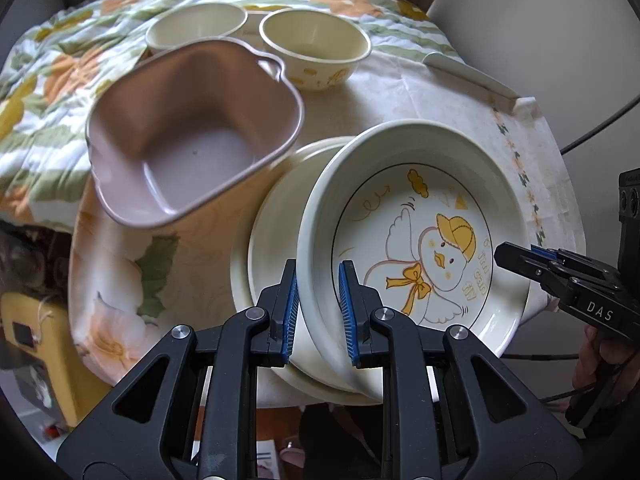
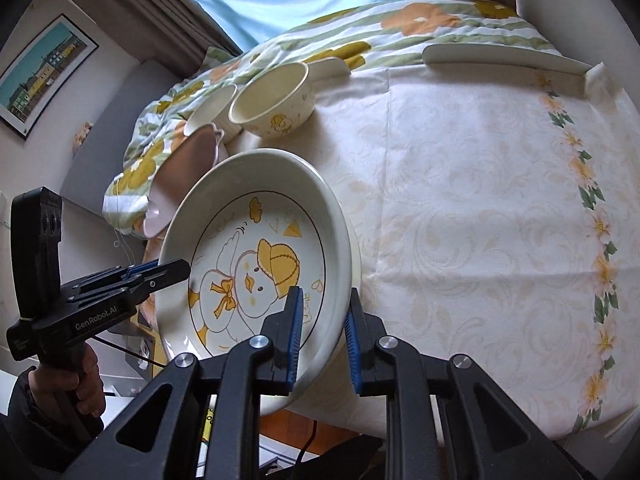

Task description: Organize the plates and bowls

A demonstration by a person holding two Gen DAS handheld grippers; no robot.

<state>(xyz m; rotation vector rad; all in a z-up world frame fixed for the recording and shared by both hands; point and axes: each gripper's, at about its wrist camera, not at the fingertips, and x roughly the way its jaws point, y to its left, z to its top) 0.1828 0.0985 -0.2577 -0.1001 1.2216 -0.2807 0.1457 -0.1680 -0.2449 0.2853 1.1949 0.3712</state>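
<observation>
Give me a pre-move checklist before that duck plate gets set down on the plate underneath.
1. Left gripper clamped on the duck plate rim: ok, pads on both sides of the rim.
2. Right gripper clamped on the opposite rim: ok.
3. Duck plate level: not ok, it is tilted.
4. Lower plate under it and free on top: ok as far as visible; most of it is hidden.
5. Pink square bowl clear of the path: cannot tell, its rim sits very close to the plates.
6. Two cream bowls out of the way: ok, at the far side of the table.
</observation>
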